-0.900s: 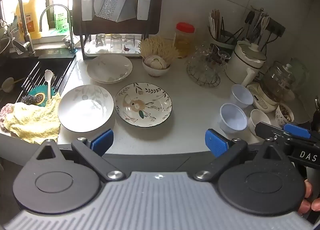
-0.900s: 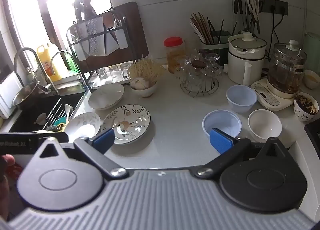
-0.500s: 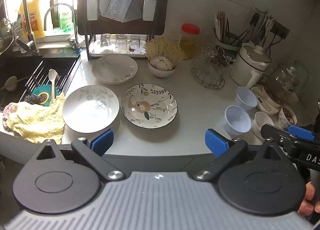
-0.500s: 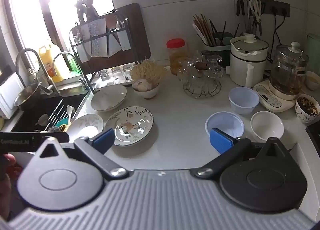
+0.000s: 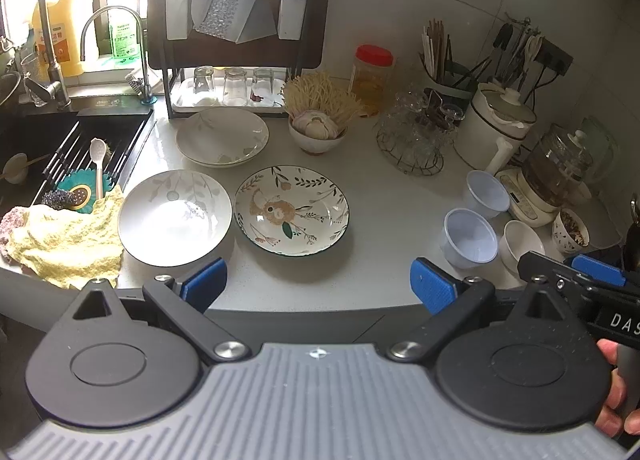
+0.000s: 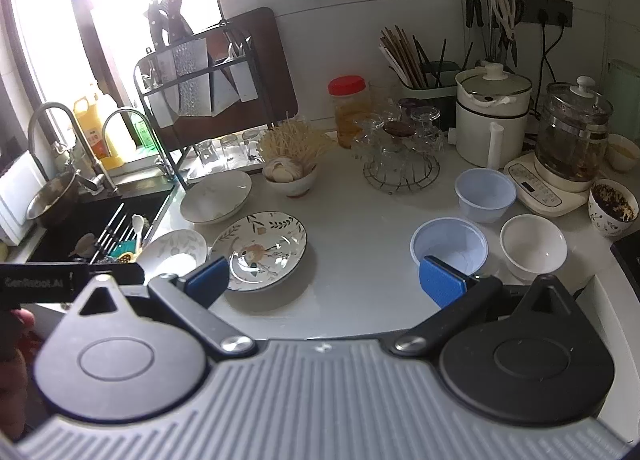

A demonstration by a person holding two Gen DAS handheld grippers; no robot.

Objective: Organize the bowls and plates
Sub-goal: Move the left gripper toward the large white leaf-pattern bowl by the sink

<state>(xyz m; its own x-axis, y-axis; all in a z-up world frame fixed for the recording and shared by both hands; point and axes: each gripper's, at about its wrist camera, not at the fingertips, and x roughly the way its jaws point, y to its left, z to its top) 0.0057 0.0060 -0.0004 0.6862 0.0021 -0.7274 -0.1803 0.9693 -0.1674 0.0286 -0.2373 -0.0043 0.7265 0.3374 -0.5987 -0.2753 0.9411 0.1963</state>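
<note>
- the right gripper shows only partly in the left wrist view, cut by the picture's right edge beside the white bowl.
- the white bowl's near rim is hidden behind that gripper.
- the blue plastic bowl has its near rim covered by a blue pad.
- the window left of the dish rack is washed out.

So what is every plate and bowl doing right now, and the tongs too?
Left tongs: open, holding nothing.
Right tongs: open, holding nothing.
Flowered plate: flat on the counter, empty.
White plate: flat beside it, empty.
Back plate: flat, empty.
Two blue bowls: upright, empty.
White bowl: upright, empty.
Garlic bowl: upright, full.
</note>
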